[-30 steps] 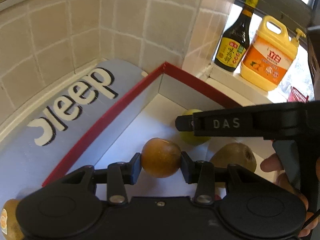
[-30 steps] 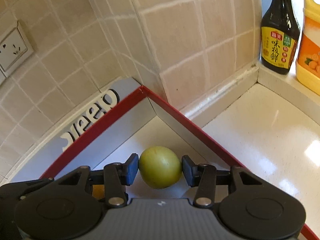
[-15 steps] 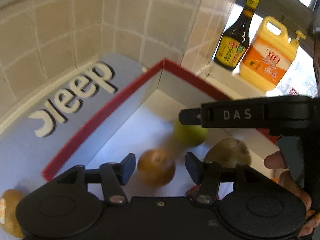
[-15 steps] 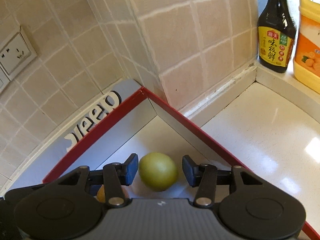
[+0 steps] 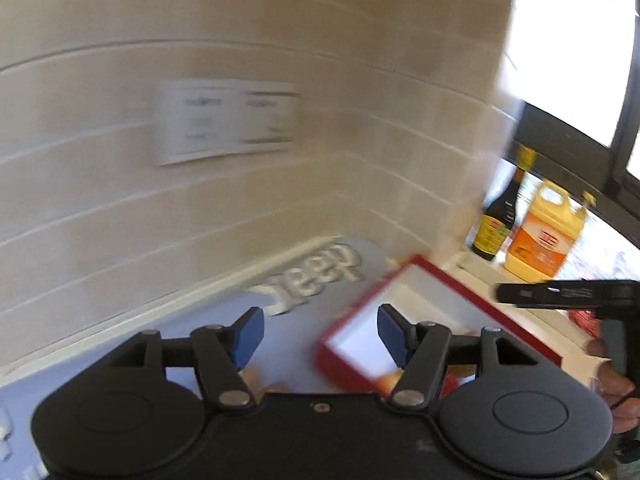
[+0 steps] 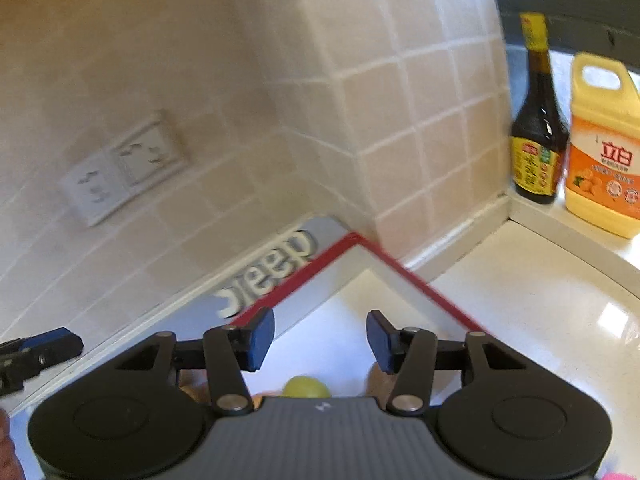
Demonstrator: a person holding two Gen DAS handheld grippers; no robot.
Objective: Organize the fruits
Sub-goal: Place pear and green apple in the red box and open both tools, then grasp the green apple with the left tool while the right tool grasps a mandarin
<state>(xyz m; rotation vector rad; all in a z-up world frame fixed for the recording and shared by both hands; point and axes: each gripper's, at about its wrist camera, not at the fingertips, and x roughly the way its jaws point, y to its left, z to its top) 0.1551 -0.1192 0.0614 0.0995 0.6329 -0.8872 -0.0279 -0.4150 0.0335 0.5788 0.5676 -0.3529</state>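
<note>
Fruits down in red-rimmed box [image 6: 416, 284], green fruit [image 6: 306, 386] just showing at near edge under right gripper. Left gripper [image 5: 318, 334]: jaws just opened, half apart, empty; right gripper [image 6: 320, 338] likewise just widened, nothing held. Best lift both clear of rim before seeking next fruit

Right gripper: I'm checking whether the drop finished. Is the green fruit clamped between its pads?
No. The right gripper stands open with nothing between its pads, and the green fruit lies below in the red-rimmed box.
</note>
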